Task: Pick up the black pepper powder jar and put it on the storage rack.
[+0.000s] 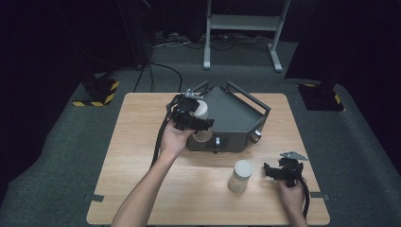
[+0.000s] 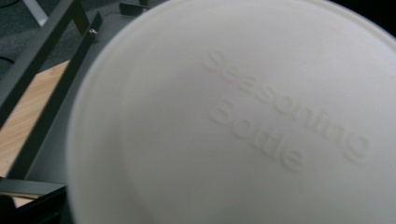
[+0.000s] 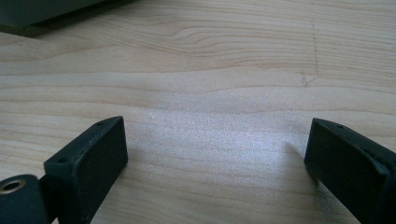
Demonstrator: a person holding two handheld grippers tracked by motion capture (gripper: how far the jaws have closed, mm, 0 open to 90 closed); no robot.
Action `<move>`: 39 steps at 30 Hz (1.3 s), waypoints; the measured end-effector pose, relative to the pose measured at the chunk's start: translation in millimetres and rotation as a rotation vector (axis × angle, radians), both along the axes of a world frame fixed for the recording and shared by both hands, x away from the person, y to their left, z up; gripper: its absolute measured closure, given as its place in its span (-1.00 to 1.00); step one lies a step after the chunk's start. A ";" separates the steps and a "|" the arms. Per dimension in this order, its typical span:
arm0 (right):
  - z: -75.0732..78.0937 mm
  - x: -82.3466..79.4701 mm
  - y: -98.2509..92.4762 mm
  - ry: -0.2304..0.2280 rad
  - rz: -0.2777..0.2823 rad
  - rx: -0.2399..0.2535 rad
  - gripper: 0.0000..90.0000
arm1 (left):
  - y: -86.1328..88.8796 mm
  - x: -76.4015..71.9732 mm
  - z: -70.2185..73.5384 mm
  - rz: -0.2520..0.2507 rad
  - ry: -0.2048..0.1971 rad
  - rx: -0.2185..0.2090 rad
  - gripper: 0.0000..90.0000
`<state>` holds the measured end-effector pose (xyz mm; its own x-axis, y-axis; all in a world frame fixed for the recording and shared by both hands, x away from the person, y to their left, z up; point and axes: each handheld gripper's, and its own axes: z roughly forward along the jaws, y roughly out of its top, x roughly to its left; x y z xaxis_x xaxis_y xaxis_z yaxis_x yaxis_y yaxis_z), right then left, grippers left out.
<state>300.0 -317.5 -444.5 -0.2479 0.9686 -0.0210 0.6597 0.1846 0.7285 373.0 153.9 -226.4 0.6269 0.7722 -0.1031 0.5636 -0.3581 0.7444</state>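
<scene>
While the left gripper pinches 1 seasoning bottle over the grey rack, it could slip and fall. The right gripper rests spread wide, empty, near another bottle.

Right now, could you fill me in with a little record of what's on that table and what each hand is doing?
surface: wooden table
big item: dark grey metal rack, far middle of the table
left gripper: holds a white bottle over the rack's near left edge; embossed "Seasoning Bottle"
right gripper: jaws wide apart, nothing between them, low over bare wood
second bottle: upright on the table, just left of the right gripper, untouched
</scene>
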 end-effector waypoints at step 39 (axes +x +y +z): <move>0.0 1.3 0.0 0.000 0.005 0.001 -0.88 | -49.1 53.8 -22.6 0.172 -0.015 0.096 -0.22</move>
